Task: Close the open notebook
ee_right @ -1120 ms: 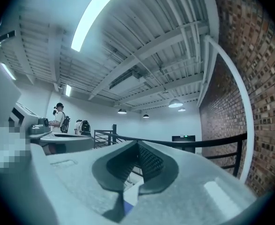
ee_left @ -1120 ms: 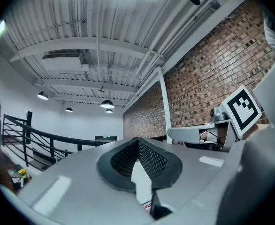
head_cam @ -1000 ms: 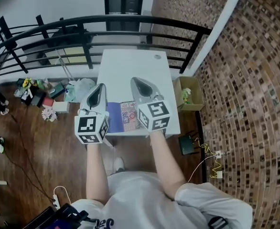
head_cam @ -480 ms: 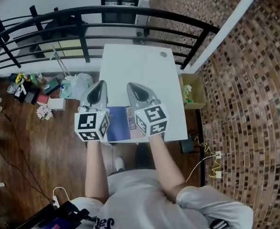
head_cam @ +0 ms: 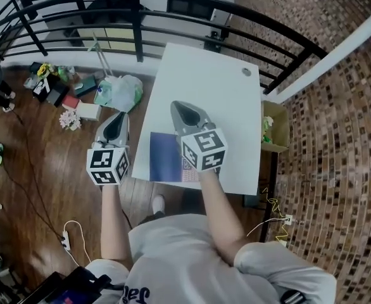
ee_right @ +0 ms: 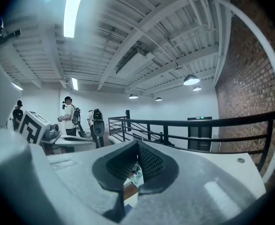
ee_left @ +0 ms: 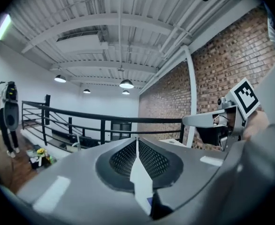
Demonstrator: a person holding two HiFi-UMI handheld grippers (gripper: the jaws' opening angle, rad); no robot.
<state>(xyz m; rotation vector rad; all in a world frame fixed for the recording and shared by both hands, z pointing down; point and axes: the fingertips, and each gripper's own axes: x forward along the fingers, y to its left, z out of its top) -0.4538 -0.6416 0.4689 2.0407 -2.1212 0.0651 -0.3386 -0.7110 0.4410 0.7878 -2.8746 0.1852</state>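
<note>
- Left gripper (head_cam: 117, 119): held off the left edge of the white table (head_cam: 217, 87), seen against the wooden floor (head_cam: 46, 170); jaws opening, with only a thin slit at the tips and nothing between them
- Notebook (head_cam: 165, 157): flat on the table at its near edge, just right of the left gripper; blue page uppermost with a patterned strip along its right side, so it seems to lie open
- Right gripper (head_cam: 178, 106): above the notebook's right part; jaws pressed together, holding nothing
</note>
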